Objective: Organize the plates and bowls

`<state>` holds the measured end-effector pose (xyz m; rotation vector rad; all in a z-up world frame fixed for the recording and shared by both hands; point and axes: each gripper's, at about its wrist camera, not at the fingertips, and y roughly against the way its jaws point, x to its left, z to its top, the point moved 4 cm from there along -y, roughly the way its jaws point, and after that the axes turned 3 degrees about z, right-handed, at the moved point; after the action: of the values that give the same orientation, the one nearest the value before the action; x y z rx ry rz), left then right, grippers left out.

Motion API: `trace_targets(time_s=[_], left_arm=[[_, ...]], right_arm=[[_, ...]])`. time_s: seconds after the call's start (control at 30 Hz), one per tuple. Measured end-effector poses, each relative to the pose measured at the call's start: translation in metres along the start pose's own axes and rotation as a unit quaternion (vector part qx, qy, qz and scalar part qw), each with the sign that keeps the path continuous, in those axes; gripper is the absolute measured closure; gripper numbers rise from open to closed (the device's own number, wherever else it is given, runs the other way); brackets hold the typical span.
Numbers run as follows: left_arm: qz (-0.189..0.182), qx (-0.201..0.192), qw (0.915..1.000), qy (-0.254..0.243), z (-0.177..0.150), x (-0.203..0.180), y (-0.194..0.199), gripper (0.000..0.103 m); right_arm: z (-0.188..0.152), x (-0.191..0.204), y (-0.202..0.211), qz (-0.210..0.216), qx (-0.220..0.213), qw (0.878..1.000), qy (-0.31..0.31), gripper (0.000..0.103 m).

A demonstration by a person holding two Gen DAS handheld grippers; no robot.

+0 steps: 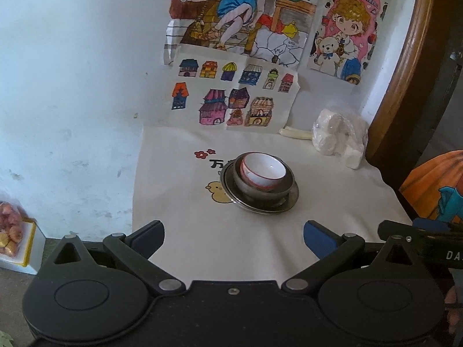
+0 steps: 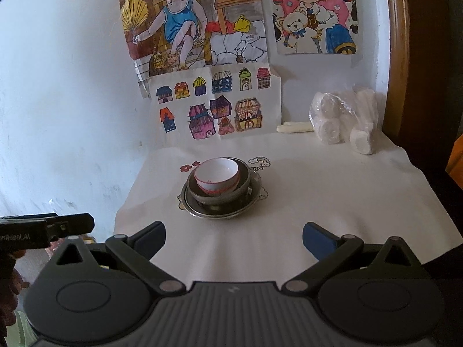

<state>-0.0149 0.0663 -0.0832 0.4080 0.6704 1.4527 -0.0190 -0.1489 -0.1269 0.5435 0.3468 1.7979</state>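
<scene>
1. Left gripper (image 1: pixel 233 238) at the bottom of the left wrist view, jaws wide apart, nothing between them, blue pads (image 1: pixel 318 238) on the tips.
2. Right gripper (image 2: pixel 233 238) at the bottom of the right wrist view, jaws wide apart too, holding nothing.
3. Part of the other gripper peeking in at the lower left edge of the right wrist view, and at the lower right edge of the left wrist view.
4. White cloth (image 1: pixel 188 245) with wrinkles under both grippers, spread over the table.
5. Little yellow duck (image 1: pixel 217 193) printed on the cloth, just left of the dishes in the left wrist view.
6. Stack of dishes near the middle of both views, well apart from both grippers: flat metal plate (image 1: pixel 290 199) at the bottom, gray metal bowl (image 1: pixel 285 183) sitting on it, white bowl (image 1: pixel 262 172) with a red rim sitting inside the gray one, tipped a bit.
7. Same stack in the right wrist view: metal plate (image 2: pixel 188 202), gray metal bowl (image 2: pixel 243 186), white bowl (image 2: pixel 217 176).
8. Red flowers (image 1: pixel 205 153) printed on the cloth behind the stack.
9. Clear bag of white rolls (image 2: pixel 341 121) far back at the right, on the cloth by the wall.
10. Kids' drawings (image 2: pixel 217 104) of houses and children stuck on the white wall at the top.
11. Box of pink and yellow things (image 1: pixel 13 231) at the lower left edge of the left wrist view.
</scene>
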Motion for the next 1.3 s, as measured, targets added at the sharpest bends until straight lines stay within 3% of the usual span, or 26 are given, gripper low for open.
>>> trace_targets(time_s=[1.3], left_arm=[[0.011,0.01,0.9994,-0.03,-0.022,-0.016,0.019,0.001]], right_arm=[[-0.023,-0.009,0.022,0.005,0.001,1.0,-0.01,0.0]])
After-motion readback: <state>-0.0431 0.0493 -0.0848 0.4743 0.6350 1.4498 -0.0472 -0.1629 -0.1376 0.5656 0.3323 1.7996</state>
